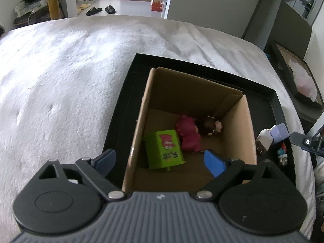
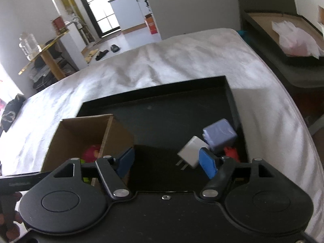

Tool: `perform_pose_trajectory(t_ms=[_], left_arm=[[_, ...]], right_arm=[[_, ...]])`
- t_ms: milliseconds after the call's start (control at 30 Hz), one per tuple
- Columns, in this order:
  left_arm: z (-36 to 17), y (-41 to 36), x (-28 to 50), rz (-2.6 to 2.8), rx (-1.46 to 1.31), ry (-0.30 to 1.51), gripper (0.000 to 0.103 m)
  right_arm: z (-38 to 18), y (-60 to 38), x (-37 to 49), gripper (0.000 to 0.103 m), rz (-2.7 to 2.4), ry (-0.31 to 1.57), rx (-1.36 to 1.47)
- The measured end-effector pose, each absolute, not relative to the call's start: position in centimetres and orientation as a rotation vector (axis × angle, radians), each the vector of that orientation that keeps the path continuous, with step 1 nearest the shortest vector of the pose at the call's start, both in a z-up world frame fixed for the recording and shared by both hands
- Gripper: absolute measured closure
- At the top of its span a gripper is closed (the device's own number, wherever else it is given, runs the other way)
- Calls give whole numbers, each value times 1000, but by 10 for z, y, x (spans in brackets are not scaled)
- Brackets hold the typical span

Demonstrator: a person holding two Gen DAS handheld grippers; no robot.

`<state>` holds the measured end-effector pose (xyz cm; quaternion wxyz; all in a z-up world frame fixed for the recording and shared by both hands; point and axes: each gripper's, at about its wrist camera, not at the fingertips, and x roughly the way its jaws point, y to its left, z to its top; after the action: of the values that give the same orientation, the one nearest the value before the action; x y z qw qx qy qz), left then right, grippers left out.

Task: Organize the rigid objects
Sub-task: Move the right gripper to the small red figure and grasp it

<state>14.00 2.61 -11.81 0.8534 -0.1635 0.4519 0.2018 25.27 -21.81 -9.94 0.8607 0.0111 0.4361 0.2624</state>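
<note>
A cardboard box [image 1: 239,121] stands in a black tray [image 1: 121,109] on the bed. Inside the box lie a green carton [image 1: 165,149] and a doll in a red dress [image 1: 188,133]. My left gripper [image 1: 160,162] hovers open and empty above the box's near end. In the right wrist view the box [image 2: 77,129] is at the left of the tray [image 2: 162,109]. A white charger plug [image 2: 191,151], a lilac block [image 2: 219,134] and a small red toy [image 2: 230,152] lie at the tray's right side. My right gripper [image 2: 167,162] is open and empty above the tray, its right fingertip beside the plug.
The bed is covered by a white blanket [image 1: 60,81]. A dark bin with a pink bag [image 2: 297,42] stands beyond the bed's right edge. A wooden shelf [image 2: 44,60] and slippers [image 1: 101,10] are on the floor behind. The right gripper's tip [image 1: 305,141] shows at the left view's right edge.
</note>
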Motion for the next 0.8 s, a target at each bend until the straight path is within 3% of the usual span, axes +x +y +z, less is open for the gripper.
perform_pose_trajectory(t_ms=[433, 600, 800], left_arm=[[-122, 23, 149, 451, -334, 963, 8], [-124, 24, 153, 476, -338, 958, 8], [-124, 22, 156, 478, -356, 954, 8]], right_arm=[[-122, -245, 276, 30, 506, 925, 32], [-137, -246, 286, 48, 478, 943, -5], [-152, -237, 300, 61, 484, 977, -58]])
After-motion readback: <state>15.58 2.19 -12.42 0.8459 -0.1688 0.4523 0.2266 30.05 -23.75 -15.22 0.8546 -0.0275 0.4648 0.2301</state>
